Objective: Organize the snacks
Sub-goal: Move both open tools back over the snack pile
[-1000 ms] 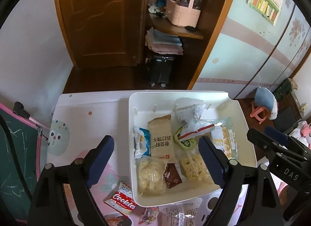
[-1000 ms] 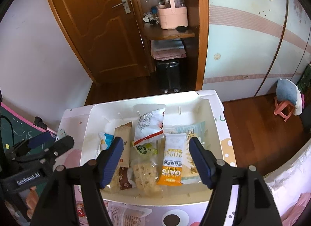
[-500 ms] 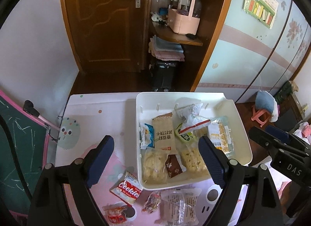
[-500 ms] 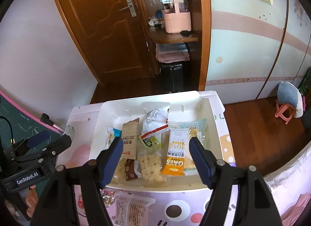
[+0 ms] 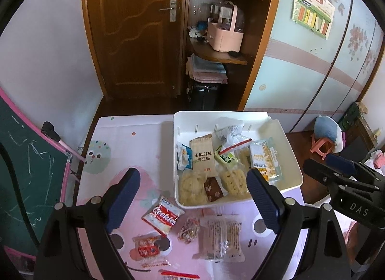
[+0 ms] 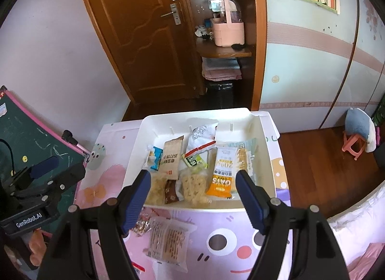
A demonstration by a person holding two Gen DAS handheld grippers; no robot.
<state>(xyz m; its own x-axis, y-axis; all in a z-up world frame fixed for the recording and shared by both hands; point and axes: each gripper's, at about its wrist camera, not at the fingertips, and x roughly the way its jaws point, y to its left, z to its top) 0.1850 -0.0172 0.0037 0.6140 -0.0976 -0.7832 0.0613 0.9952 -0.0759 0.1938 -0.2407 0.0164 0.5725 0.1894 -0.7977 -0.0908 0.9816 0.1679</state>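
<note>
1. Both the left gripper (image 5: 192,198) and the right gripper (image 6: 192,195) hang empty above the table, jaws apart; the right one's are opening.
2. The white plastic bin (image 5: 292,159) is crowded, so another packet could slide over its low rim.
3. The red "Cookies" packet (image 5: 162,215), the clear-wrapped cracker pack (image 5: 220,239) and small sweets lie loose in front of the bin; thin, slippery film could slip from the pads.

Black gripper (image 5: 192,193) frames, ribbed blue jaws (silver screws)

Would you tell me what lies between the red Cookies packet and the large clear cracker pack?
A small twisted candy wrapper, visible in the left wrist view.
</note>
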